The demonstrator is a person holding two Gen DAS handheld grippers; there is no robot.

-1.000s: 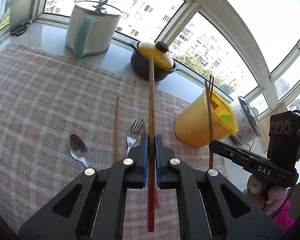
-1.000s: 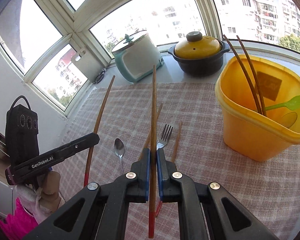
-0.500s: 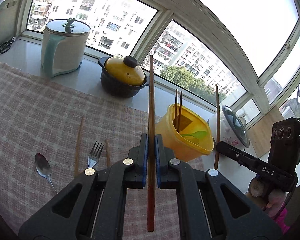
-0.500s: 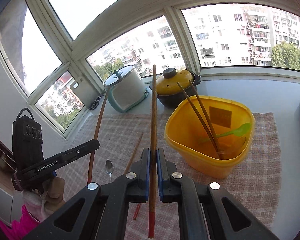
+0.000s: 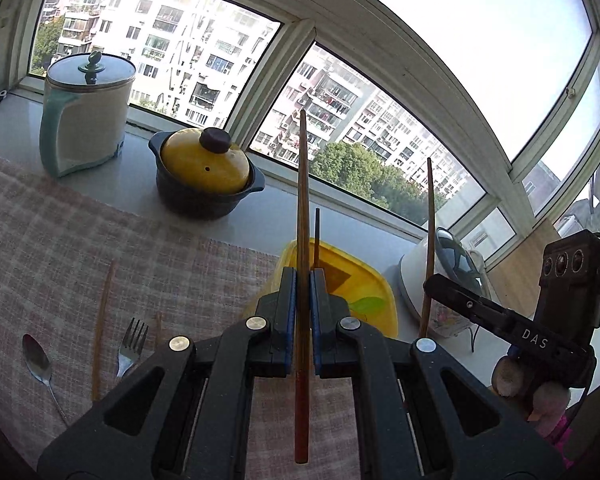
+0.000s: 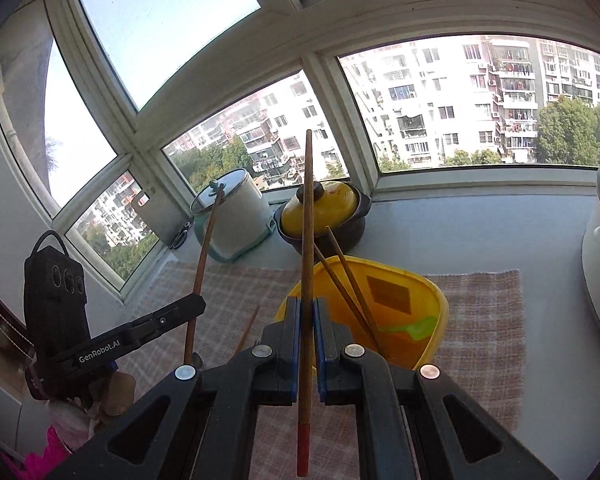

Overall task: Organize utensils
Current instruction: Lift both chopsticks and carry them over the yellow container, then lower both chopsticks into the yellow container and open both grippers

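Left wrist: chopstick [image 5: 302, 216] between blue pads [image 5: 288, 316]

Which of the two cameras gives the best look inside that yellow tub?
The right wrist view: the yellow tub opens toward the camera, showing two chopsticks and a green spoon inside. In the left wrist view the left gripper covers much of it.

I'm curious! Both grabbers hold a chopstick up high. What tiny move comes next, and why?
Probably carry both on over the yellow bin. The left gripper and right gripper each clamp a chopstick, and two chopsticks already stand inside it.
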